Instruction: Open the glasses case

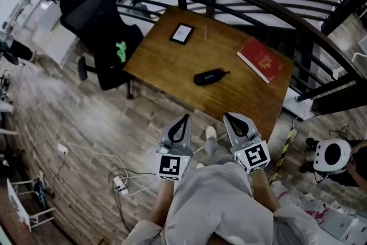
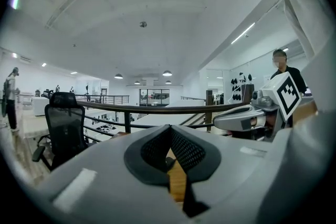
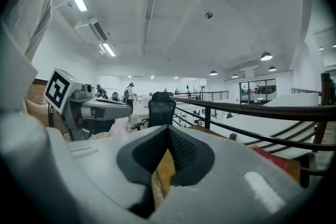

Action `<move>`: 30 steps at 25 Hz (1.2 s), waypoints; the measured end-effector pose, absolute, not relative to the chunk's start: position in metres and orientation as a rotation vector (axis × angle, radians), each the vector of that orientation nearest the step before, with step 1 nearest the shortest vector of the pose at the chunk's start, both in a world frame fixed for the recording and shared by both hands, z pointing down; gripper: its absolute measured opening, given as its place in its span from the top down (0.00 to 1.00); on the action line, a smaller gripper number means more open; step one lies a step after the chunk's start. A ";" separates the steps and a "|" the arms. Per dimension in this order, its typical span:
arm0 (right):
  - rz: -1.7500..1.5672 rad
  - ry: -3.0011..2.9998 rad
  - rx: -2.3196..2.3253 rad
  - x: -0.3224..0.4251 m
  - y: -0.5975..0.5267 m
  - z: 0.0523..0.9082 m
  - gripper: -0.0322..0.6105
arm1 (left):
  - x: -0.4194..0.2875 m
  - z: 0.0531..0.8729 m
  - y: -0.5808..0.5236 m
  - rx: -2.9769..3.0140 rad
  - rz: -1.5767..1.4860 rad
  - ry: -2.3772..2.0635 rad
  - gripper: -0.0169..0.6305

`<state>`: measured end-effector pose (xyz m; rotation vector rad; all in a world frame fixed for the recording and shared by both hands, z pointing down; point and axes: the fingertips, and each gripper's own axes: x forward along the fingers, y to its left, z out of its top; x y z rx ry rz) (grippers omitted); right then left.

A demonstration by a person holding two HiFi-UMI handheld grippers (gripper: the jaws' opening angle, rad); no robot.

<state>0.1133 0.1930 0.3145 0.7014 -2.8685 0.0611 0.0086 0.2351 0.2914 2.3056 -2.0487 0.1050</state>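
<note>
Both the left tongs [image 1: 183,121] and right tongs [image 1: 229,119] are pressed together, empty, short of the tabletop [image 1: 155,60]. The closed glasses case [image 1: 210,76] lies well ahead of them; tongs should be spread before arrival, base steadied, lid lifted

1. Head view looks steeply down from above the person; the table [image 1: 166,60] lies a little ahead.
2. Left gripper view rides on the left gripper [image 1: 184,119], facing level toward the railing [image 2: 157,108]; the right gripper [image 2: 218,123] shows at its right.
3. Right gripper view mirrors this; the left gripper shows at its left.
4. All three views share the railing and the office chair [image 1: 100,26].
</note>
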 end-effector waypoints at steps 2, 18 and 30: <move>0.076 -2.873 0.685 0.108 0.170 0.317 0.95 | 0.004 0.293 0.213 2.291 0.112 -2.054 0.95; 0.283 -2.770 0.658 0.082 0.035 0.402 0.95 | -0.020 0.371 0.069 2.259 0.293 -1.927 0.95; 0.358 -2.519 0.738 0.048 0.005 0.501 0.95 | -0.041 0.496 0.019 2.371 0.581 -1.445 0.92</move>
